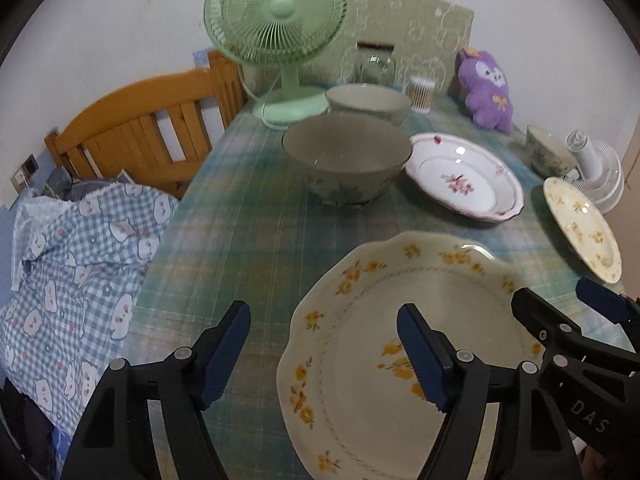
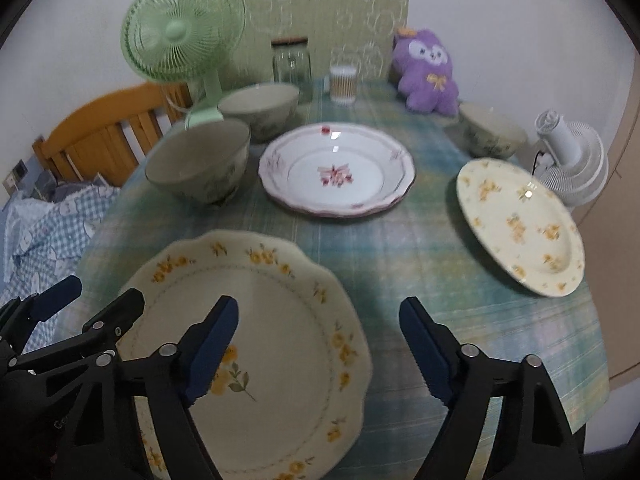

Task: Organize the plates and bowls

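The large yellow-flowered plate (image 1: 384, 360) runs off the frame at 6 o'clock, partly behind the left gripper (image 1: 324, 354) and right gripper (image 2: 318, 354), jaws spread, empty. It lies on the plaid tabletop (image 2: 400, 248); bowls (image 1: 346, 160) sit at 12 o'clock.

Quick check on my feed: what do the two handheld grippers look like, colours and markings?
Both match: the left gripper and right gripper have black plastic arms with silver rivets and dark blue ribbed finger pads. The right gripper's body bears white letters "DAS". No cables or sleeves show.
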A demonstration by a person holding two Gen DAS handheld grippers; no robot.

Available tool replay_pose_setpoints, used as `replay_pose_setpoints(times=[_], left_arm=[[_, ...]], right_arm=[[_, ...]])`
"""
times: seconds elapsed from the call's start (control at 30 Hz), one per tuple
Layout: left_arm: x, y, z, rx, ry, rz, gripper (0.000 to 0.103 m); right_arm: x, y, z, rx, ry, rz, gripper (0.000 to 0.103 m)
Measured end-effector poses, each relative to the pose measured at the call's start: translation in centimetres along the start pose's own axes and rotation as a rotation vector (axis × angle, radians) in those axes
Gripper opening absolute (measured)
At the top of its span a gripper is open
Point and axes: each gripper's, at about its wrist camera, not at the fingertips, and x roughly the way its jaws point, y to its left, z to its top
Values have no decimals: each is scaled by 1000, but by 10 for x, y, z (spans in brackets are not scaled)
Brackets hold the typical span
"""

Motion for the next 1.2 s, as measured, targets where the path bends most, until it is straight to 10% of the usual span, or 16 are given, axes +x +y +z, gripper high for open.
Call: replay_pose_setpoints(times=[0.73, 1.2], left_arm=[[46, 8, 0, 18, 149, -106, 52], [52, -5, 3, -8, 192, -3, 53]], right_arm=[[33, 8, -8, 48, 142, -125, 75], [56, -10, -3, 39, 219, -55, 54]])
